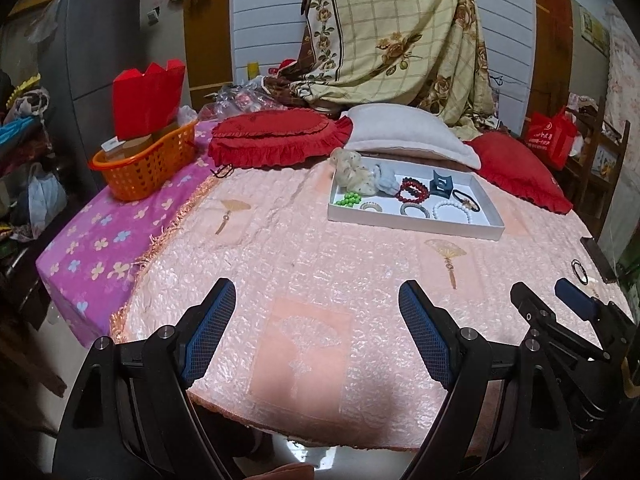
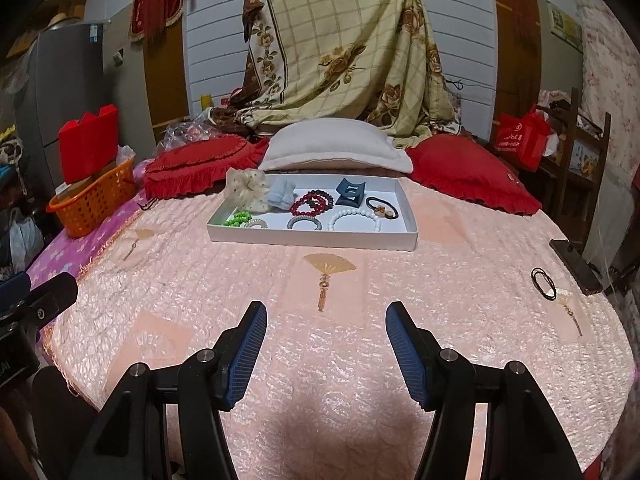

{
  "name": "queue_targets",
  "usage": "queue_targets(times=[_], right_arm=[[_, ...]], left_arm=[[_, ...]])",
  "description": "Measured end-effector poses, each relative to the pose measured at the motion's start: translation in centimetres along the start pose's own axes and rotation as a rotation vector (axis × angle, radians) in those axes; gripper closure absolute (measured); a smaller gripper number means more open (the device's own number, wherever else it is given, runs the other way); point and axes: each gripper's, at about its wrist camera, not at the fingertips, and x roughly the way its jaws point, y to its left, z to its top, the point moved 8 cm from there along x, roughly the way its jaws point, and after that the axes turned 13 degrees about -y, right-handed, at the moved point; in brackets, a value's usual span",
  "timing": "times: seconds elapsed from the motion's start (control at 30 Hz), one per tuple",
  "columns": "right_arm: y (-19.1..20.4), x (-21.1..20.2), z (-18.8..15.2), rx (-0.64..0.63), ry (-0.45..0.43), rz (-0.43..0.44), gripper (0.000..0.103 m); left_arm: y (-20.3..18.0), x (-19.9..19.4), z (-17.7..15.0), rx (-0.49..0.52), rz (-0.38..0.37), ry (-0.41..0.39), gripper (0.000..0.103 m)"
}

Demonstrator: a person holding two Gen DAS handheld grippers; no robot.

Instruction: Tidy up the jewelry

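Jewelry sits mostly in a shallow white tray [image 2: 312, 236] on the pink quilted bedspread [image 2: 340, 360], mid-bed, just in front of a white pillow [image 2: 336, 148].

Tray contents, seen from the right wrist:
- cream scrunchie [image 2: 246, 190] and pale blue scrunchie [image 2: 281, 196] at the far left, scrunchies touching
- green bead bracelet [image 2: 237, 219] at the left near corner, small clear coil tie [image 2: 256, 223] beside it
- dark red bead bracelets [image 2: 313, 202] in the centre, overlapping each other
- dark blue claw clip [image 2: 350, 194] upright toward the back
- grey coil bracelet [image 2: 304, 223], white bead bracelet [image 2: 354, 218] along the near wall
- black hair tie with a charm [image 2: 383, 207] at the right end

One item outside the tray: thin black hair tie [image 2: 543, 279] lying flat on the bedspread, well apart to the right, near the bed edge and a dark flat object [image 2: 576, 266].

Left claw [image 1: 316, 320] spread wide, nothing between the pads, hovering over bare bedspread. Right claw [image 2: 326, 340] also spread, empty, pointing toward the tray. Each shows at the edge of the other's view; they sit side by side, apart.

Surroundings: two red frilled cushions [image 2: 200, 168] flank the pillow, floral checked sheet [image 2: 344, 52] draped behind, orange basket [image 1: 148, 164] with red bag [image 1: 146, 98] on the purple sheet [image 1: 92, 248] far left. Open bedspread between both claws and the tray.
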Motion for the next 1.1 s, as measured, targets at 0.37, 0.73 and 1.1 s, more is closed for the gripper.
queue_targets(times=[0.37, 0.73, 1.1], right_arm=[[-0.5, 1.0, -1.2, 0.001, 0.038, -0.022, 0.043], [-0.9, 1.3, -2.0, 0.019, 0.067, -0.036, 0.043], [-1.3, 1.6, -2.5, 0.039, 0.080, -0.050, 0.043]], left_arm=[[-0.5, 1.6, -2.1, 0.022, -0.007, 0.075, 0.019], [-1.0, 1.8, -2.8, 0.027, -0.020, 0.094, 0.019], [-1.3, 2.2, -3.3, 0.033, -0.021, 0.114, 0.019]])
